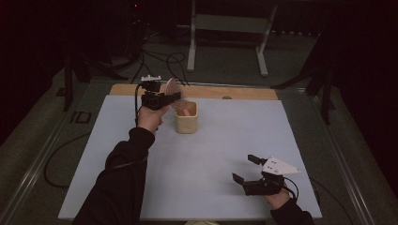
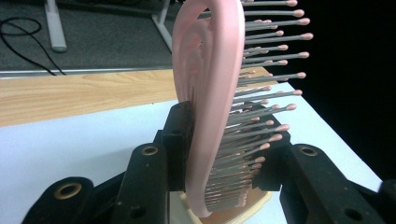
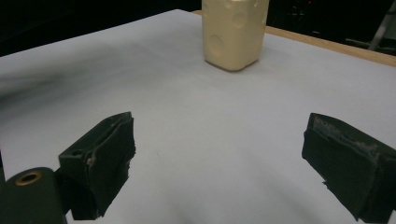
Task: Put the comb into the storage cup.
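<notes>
A pink hairbrush (image 2: 210, 93) with metal bristles stands upright, and my left gripper (image 2: 219, 144) is shut on its head. In the high view the left gripper (image 1: 174, 97) holds the hairbrush (image 1: 172, 88) over a cream-coloured cup (image 1: 187, 119) at the back of the table, the brush's handle reaching down into the cup. My right gripper (image 1: 244, 168) rests open near the front right of the table, nothing between its jaws. The right gripper view shows the cup (image 3: 234, 32) far ahead on the pale mat, beyond the open gripper (image 3: 224, 158).
A pale blue mat (image 1: 211, 159) covers the wooden table (image 1: 244, 92). Behind the table, on the dark floor, are a white stand (image 1: 227, 33) and black cables (image 1: 164, 58).
</notes>
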